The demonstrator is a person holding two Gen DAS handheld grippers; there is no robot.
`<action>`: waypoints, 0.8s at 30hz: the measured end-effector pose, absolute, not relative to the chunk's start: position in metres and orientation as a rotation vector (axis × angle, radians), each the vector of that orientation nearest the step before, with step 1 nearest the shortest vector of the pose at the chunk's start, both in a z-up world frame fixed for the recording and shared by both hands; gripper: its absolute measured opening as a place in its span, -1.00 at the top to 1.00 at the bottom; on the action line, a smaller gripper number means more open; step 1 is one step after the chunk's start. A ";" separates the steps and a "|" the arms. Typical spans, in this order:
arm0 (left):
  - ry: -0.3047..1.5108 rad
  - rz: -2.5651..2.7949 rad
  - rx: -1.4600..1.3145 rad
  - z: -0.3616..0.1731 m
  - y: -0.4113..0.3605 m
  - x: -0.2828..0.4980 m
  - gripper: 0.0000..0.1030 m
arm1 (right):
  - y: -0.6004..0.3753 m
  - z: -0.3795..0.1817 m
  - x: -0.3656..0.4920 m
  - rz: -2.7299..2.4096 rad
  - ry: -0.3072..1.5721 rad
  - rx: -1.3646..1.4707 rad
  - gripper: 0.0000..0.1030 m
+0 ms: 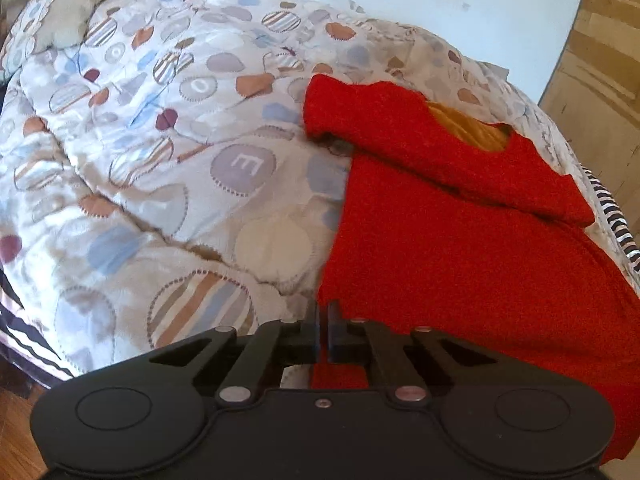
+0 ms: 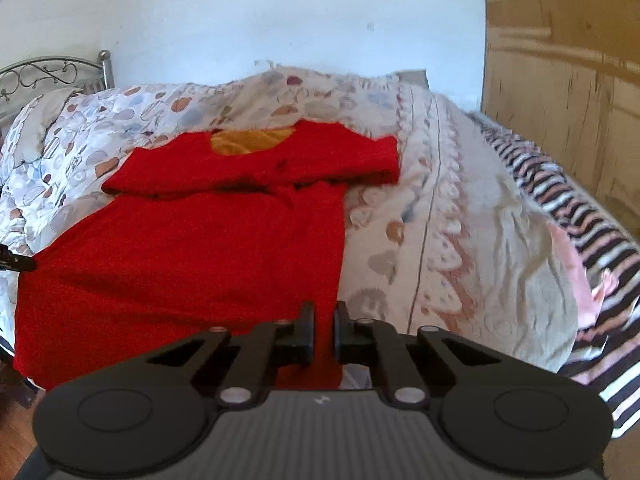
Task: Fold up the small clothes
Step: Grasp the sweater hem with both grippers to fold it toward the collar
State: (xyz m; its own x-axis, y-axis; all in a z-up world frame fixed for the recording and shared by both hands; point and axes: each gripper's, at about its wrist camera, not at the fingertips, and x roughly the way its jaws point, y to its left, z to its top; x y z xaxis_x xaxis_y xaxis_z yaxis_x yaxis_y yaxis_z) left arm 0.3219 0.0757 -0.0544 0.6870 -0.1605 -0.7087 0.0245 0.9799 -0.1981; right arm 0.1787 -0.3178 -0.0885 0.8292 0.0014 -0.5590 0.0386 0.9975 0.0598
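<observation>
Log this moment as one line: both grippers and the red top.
left gripper: shut on red top hem | right gripper: shut on hem | sleeves folded across chest | lying on quilt

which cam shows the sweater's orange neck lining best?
Right wrist: the orange lining faces the camera, centred inside the red sweater collar. Left wrist catches it obliquely near the frame's right side, partly hidden by folded red fabric.

a patterned quilt [image 1: 168, 168] with circles and stripes is spread over the bed. a striped sheet [image 2: 568, 216] is exposed along the bed's right edge. a metal headboard [image 2: 52, 74] is seen at the far left corner. a marked white wall [image 2: 280, 12] and wooden panelling [image 2: 560, 80] are noted behind.
</observation>
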 end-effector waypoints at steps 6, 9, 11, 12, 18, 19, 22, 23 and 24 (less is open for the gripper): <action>0.804 -0.161 -0.159 -0.067 0.067 0.321 0.66 | -0.319 -0.100 0.180 0.011 0.594 0.110 0.62; 0.813 -0.192 -0.165 -0.070 0.071 0.313 0.03 | -0.328 -0.102 0.166 0.078 0.592 0.174 0.21; 0.816 -0.201 -0.161 -0.076 0.075 0.304 -0.12 | -0.331 -0.106 0.156 0.097 0.605 0.188 0.12; 0.827 -0.201 -0.165 -0.080 0.077 0.300 -0.12 | -0.331 -0.108 0.150 0.099 0.612 0.190 0.12; 0.899 -0.242 -0.207 -0.100 0.083 0.277 0.31 | -0.336 -0.121 0.129 0.125 0.660 0.288 0.31; 0.899 -0.251 -0.205 -0.101 0.081 0.274 0.54 | -0.337 -0.122 0.129 0.137 0.665 0.297 0.53; 0.883 -0.248 -0.200 -0.097 0.080 0.264 0.83 | -0.336 -0.117 0.125 0.143 0.669 0.275 0.85; 0.882 -0.234 -0.212 -0.092 0.081 0.260 0.84 | -0.336 -0.113 0.122 0.145 0.667 0.265 0.89; 0.881 -0.221 -0.230 -0.086 0.083 0.257 0.86 | -0.336 -0.107 0.119 0.150 0.666 0.267 0.90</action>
